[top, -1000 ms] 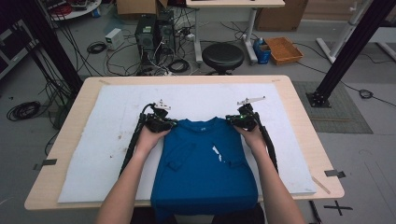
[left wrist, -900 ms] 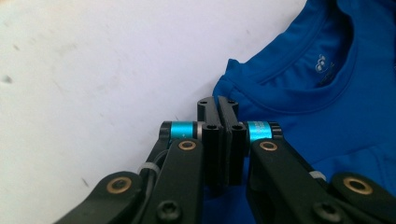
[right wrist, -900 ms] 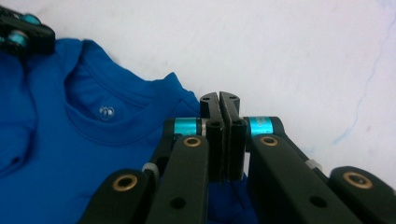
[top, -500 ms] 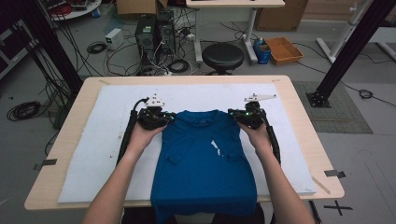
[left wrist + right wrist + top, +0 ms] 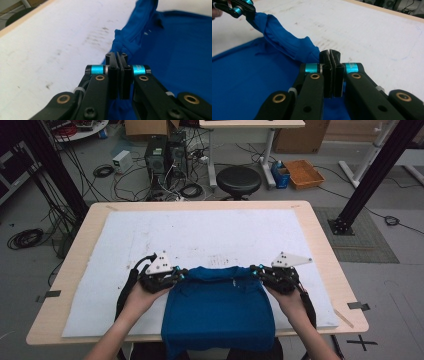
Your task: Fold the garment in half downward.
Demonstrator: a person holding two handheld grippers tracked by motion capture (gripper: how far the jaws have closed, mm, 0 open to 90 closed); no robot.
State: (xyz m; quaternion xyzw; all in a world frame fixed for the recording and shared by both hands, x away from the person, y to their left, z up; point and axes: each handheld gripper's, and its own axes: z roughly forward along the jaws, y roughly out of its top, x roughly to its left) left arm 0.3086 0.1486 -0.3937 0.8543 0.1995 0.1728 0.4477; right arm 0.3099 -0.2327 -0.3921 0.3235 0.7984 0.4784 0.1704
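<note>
A blue shirt (image 5: pixel 217 305) lies on the white mat (image 5: pixel 200 240) near the table's front edge, its lower part hanging over that edge. My left gripper (image 5: pixel 180 274) is shut on the shirt's top left corner, and my right gripper (image 5: pixel 256 270) is shut on its top right corner. The top hem stretches bunched between them. In the left gripper view the jaws (image 5: pixel 116 57) are pressed together on a twisted fold of blue cloth (image 5: pixel 130 37). The right gripper view has its jaws (image 5: pixel 329 54) pinching the cloth (image 5: pixel 297 50), with the left gripper (image 5: pixel 249 11) at the far end.
The wooden table (image 5: pixel 200 206) carries the stained white mat over most of its top. Behind the table are a black stool (image 5: pixel 238 179), computer towers (image 5: pixel 162 155), cables and an orange box (image 5: pixel 303 172). Black frame posts (image 5: pixel 370 175) stand at both sides.
Both grippers have pulled the shirt toward the near edge of the table and spread slightly apart. More of the shirt now hangs over the front edge.
</note>
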